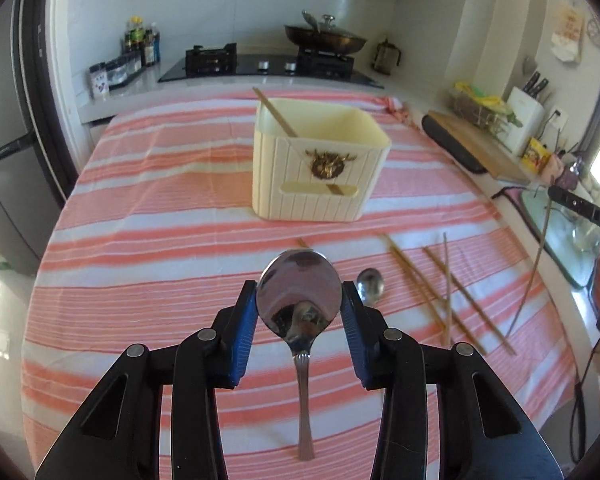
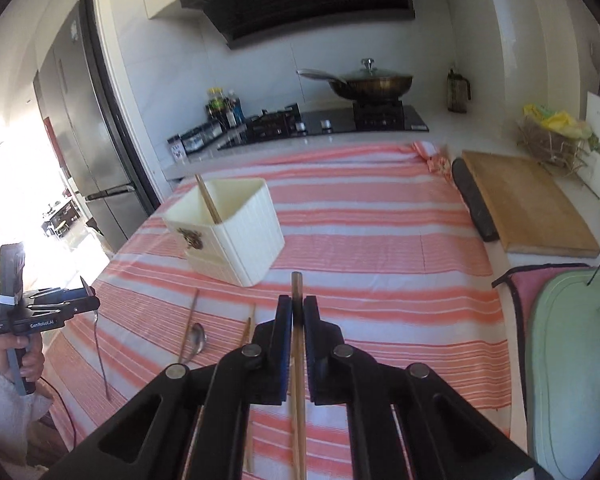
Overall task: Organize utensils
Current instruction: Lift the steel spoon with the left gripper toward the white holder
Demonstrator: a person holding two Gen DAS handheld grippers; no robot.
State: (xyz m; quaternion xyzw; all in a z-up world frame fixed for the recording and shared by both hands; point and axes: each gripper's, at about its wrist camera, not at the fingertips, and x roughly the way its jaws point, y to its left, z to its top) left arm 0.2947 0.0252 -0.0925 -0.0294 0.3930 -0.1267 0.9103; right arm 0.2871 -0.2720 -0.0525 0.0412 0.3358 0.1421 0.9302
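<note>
Left gripper (image 1: 300, 300) clamps large spoon (image 1: 299, 294); right gripper (image 2: 297, 308) pinches chopstick (image 2: 298, 360), both in front of cream utensil holder (image 1: 320, 160).

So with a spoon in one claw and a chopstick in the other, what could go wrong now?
The left gripper pinches the large spoon only by its smooth bowl edges, so it might swivel or slip. The right gripper holds a chopstick near its tip; the long tail could catch the cream holder.

the left wrist view looks steeply down along its fingers, close over the striped cloth (image 1: 140, 280), facing the stove (image 1: 268, 66). the right wrist view faces likewise from further right; both share the cream holder (image 2: 236, 236).
</note>
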